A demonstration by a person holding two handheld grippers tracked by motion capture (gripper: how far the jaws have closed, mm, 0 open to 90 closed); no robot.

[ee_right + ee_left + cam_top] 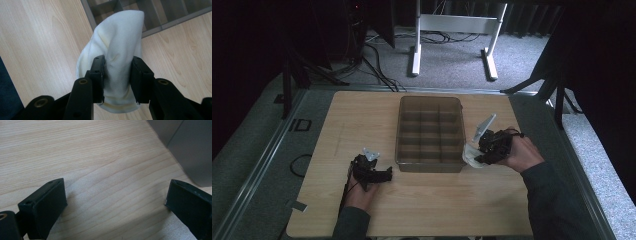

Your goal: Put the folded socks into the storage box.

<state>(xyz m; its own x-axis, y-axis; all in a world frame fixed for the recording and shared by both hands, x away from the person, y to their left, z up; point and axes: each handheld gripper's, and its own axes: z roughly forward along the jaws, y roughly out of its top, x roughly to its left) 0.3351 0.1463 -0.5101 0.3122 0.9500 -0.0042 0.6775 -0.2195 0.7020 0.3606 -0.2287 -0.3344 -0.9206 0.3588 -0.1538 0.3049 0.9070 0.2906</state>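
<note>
carrying a rolled white sock (117,50) toward the divided organizer box (430,133), right gripper (117,75) clamped on it mid-body.

sock sits at the box's lower right corner in the high view, just off the near rim. left gripper (116,202) rests wide and empty over bare table (87,152) at lower left. next, by my read: lift over the wall, pick a compartment, lower, let go.

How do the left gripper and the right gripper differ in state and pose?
The left gripper has its jaws spread wide with only bare table between them; the right gripper is clamped on a white sock. The left gripper sits apart from the divided box, while the right gripper is at its near right corner. Both are black and hand-held.
</note>
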